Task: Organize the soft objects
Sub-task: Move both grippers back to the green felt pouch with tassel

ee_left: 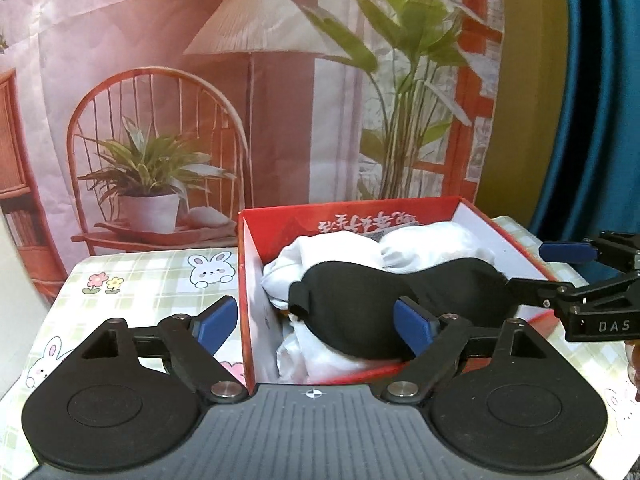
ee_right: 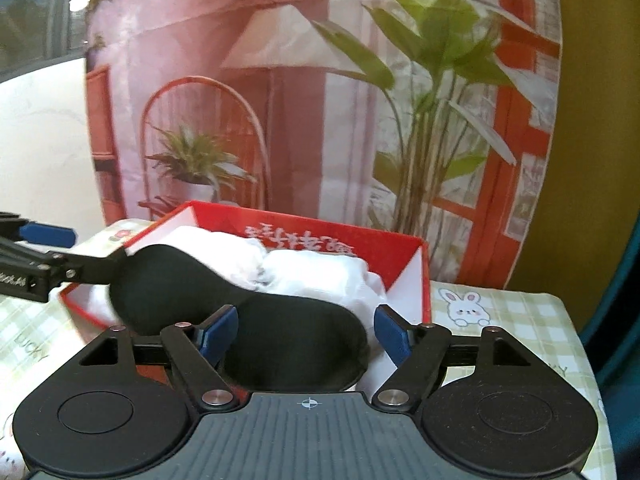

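Soft, even indoor light fills both wrist views, with no hard shadows on the checked tablecloth [ee_left: 152, 276]. Fisheye curvature bends the printed backdrop [ee_left: 248, 80] and rounds the frame corners into dark edges. The white cloths [ee_right: 320, 276] in the red box [ee_right: 404, 248] are nearly washed out, their folds faint. The black eye mask [ee_right: 288, 336] reads as a flat dark mass, slightly blurred at its left end. Colours lean warm and pinkish.

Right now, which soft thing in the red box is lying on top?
The black eye mask. It lies across the top of the white cloths, and it is the only dark piece in the red box.
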### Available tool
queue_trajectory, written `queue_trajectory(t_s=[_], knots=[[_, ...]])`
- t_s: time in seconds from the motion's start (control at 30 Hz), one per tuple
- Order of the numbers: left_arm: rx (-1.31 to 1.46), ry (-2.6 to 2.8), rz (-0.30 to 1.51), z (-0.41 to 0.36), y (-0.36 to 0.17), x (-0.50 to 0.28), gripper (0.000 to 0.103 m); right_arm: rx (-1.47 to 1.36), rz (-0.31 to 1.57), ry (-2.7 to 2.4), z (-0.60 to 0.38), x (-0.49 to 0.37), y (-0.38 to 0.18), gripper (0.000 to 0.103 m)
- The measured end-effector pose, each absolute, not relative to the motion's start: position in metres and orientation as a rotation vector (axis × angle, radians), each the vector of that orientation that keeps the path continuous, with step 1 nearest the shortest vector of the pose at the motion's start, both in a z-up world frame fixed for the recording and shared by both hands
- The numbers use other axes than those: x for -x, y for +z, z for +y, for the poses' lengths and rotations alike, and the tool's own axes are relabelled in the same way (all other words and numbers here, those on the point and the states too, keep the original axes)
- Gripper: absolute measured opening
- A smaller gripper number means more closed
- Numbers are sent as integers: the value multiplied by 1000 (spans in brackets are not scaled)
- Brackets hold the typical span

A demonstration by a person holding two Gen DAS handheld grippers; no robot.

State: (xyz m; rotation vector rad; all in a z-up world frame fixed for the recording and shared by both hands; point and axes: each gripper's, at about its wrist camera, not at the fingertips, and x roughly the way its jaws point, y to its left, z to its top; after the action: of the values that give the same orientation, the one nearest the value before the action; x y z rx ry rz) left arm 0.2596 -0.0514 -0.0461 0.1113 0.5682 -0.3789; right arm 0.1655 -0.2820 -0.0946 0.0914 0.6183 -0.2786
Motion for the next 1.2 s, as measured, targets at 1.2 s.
queue_trajectory(t_s=[1.2], knots=[[-16, -472, 724, -42, -124, -154, 87, -119, 888, -97, -216, -24, -184, 52]])
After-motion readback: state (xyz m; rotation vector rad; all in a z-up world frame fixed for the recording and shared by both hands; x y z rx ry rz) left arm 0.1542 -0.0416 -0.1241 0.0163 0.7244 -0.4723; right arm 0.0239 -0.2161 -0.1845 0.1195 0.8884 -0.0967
